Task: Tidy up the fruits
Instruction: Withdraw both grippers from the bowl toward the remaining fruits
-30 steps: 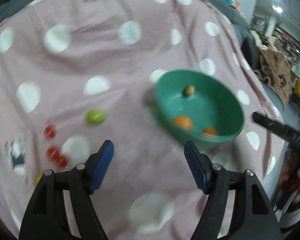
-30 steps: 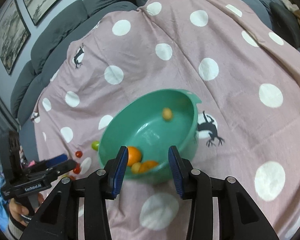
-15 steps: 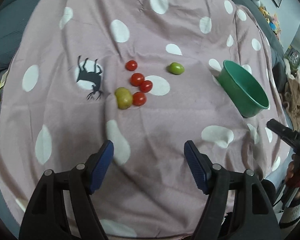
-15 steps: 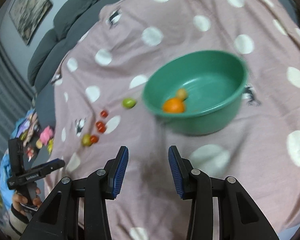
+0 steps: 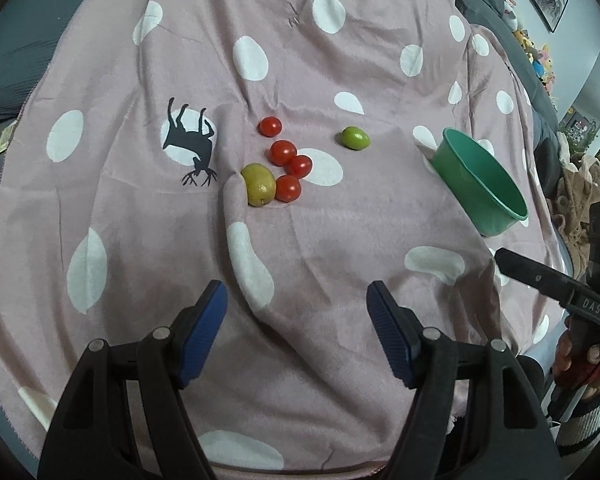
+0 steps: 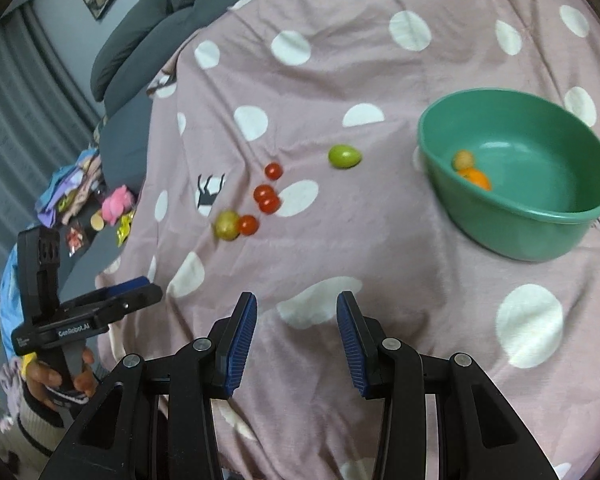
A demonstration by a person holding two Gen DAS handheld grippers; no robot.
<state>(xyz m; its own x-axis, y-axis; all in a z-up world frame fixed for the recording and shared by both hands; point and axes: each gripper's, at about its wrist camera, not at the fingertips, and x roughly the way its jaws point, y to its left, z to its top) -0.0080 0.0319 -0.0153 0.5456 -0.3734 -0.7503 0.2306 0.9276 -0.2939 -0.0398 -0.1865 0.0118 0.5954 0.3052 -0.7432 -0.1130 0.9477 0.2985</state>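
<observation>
Bare blanket (image 5: 300, 264) is lying between left gripper (image 5: 296, 320) and cherry tomatoes (image 5: 286, 168); yellow-green fruit (image 5: 259, 189) is touching one tomato.

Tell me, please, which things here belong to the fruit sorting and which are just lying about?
Job: green bowl holding an orange fruit, four cherry tomatoes, green fruit, yellowish fruit.
Lying about: pink toy, clothes pile, dotted blanket.

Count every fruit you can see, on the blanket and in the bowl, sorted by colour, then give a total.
Red tomatoes: 4
Green fruit: 1
Yellow-green fruit on the blanket: 1
Orange fruit in the bowl: 1
Small yellowish fruit in the bowl: 1
Total: 8
</observation>
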